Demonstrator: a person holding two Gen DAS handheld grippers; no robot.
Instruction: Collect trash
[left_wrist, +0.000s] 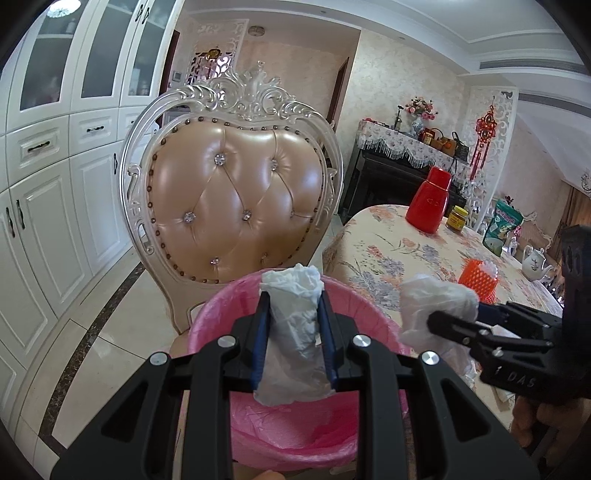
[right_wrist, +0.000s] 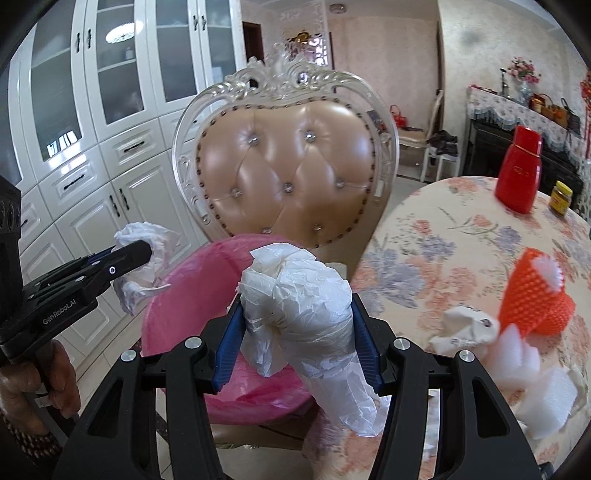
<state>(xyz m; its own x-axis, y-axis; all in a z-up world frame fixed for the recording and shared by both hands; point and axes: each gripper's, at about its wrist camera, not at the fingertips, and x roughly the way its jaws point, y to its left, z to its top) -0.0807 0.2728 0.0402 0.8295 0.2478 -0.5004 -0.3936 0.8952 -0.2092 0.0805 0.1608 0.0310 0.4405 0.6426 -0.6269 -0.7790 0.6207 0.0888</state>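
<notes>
Pink-lined bin (left_wrist: 295, 439), crumpled white plastic wad (left_wrist: 291, 332) in jaws

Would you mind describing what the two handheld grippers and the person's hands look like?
Both grippers, left gripper and right gripper, are matte black plastic with angular cut-out linkages, silver pivot bolts and blue ribbed pads lining the fingers. The left one's side reads "GenRobot.AI"; the right's shows "DAS". No cables show. The left hand is bare, with a dark beaded bracelet at the wrist.
</notes>
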